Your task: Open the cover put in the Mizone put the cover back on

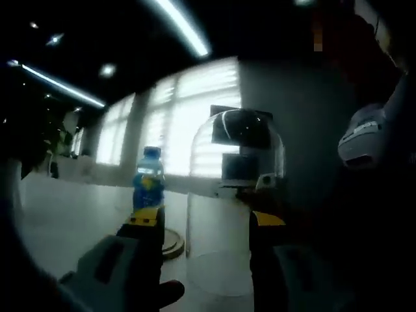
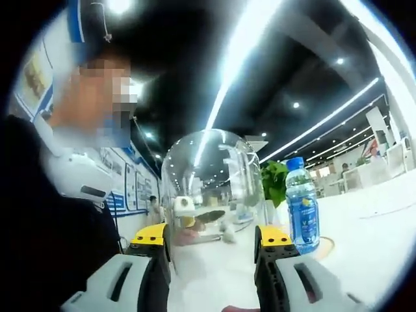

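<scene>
A clear glass dome cover (image 1: 227,195) hangs upright between the jaws of my left gripper (image 1: 205,220). These jaws are spread wide, and a gap shows between the left jaw and the glass. In the right gripper view the same cover (image 2: 211,182) sits between the yellow-tipped jaws of my right gripper (image 2: 212,235), which press on both its sides. The blue Mizone bottle (image 1: 148,185) stands upright on a round wooden base (image 1: 172,244), left of the cover. The bottle (image 2: 302,205) also stands at the right, beyond the right jaw, on the base (image 2: 326,246). Through the glass each view shows the opposite gripper.
The white tabletop (image 1: 65,221) runs left and forward; it also spreads to the right (image 2: 370,234). A person in dark clothes (image 2: 39,214) stands close behind the cover. A green plant (image 2: 274,182) sits behind the bottle.
</scene>
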`<state>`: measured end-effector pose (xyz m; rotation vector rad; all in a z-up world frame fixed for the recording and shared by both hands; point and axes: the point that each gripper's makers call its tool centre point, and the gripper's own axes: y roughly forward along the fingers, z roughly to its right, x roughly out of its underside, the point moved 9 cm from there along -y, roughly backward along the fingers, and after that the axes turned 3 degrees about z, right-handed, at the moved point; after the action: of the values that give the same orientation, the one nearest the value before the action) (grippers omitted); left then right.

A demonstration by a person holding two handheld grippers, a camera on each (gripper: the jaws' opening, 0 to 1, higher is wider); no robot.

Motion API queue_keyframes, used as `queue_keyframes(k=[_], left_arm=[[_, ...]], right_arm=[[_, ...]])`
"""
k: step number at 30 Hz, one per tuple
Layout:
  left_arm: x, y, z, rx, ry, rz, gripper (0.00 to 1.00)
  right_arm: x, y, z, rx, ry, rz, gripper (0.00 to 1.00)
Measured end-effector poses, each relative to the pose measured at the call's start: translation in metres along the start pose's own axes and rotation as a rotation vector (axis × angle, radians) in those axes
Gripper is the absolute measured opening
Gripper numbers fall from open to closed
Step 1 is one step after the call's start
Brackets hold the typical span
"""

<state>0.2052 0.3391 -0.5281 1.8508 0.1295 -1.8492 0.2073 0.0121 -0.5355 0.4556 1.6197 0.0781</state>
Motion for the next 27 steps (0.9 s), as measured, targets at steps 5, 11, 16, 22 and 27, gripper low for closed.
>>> queue_keyframes(k=[5, 11, 16, 22, 27], left_arm=[[0.003, 0.012, 0.013, 0.086, 0.01, -0.091, 0.59], [0.006, 0.029, 0.019, 0.126, 0.001, -0.114, 0.61], [0.005, 0.03, 0.015, 0.112, -0.053, -0.108, 0.61], [0.01, 0.04, 0.022, 0.107, 0.12, -0.224, 0.69], [0.012, 0.044, 0.017, 0.12, 0.074, -0.245, 0.71]], right_arm=[[-0.003, 0.013, 0.0, -0.018, -0.042, -0.069, 0.49], [-0.008, 0.02, 0.005, -0.039, -0.088, -0.131, 0.53], [-0.001, 0.027, 0.005, -0.046, -0.095, -0.193, 0.6], [0.007, 0.042, 0.003, -0.047, -0.103, -0.263, 0.7], [0.01, 0.053, 0.002, -0.058, -0.125, -0.26, 0.77]])
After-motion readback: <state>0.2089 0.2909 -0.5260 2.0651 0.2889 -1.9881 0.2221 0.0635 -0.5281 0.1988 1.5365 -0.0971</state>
